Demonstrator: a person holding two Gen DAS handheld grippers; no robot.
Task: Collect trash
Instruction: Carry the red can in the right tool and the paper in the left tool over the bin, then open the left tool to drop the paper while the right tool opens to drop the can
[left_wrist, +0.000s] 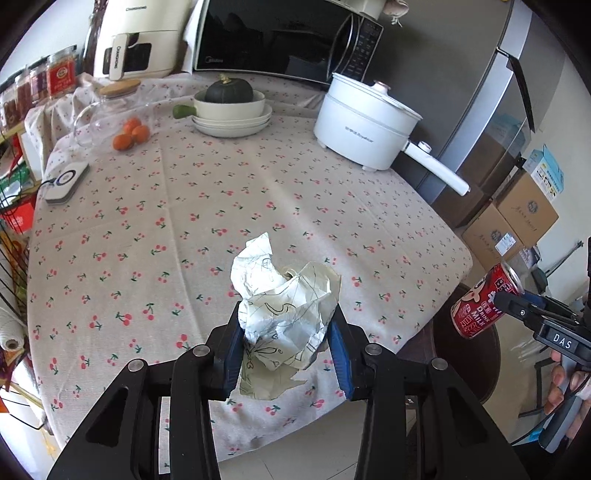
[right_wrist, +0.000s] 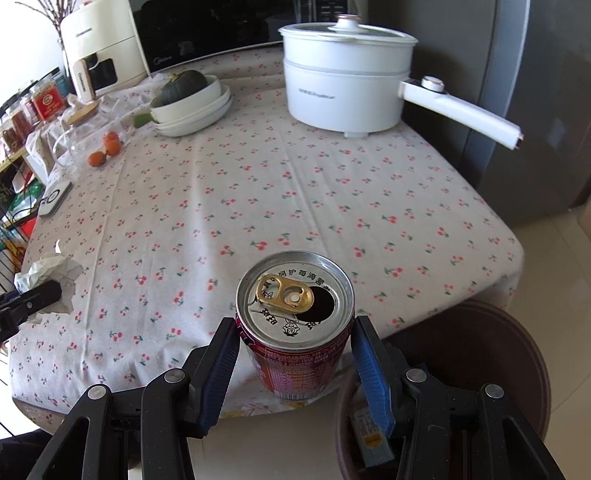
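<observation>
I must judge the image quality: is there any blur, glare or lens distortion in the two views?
Left wrist view: strong fisheye bending at the dark corners, a daylight streak across the tablecloth, crumpled paper sharp. Right wrist view: same curvature, the can sharp, the white pot brightly lit, background appliances slightly soft.

Both wrist views look steeply down (close) over the table (left_wrist: 221, 206).

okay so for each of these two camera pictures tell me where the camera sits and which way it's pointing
Left wrist: on the left claw, angled down over the table, gripping crumpled paper; right claw and fingers show at right.
Right wrist: on the right claw, angled down, gripping a red can above a brown bin; left claw tip shows at left.
Shared: tablecloth, white pot, paper, can.
</observation>
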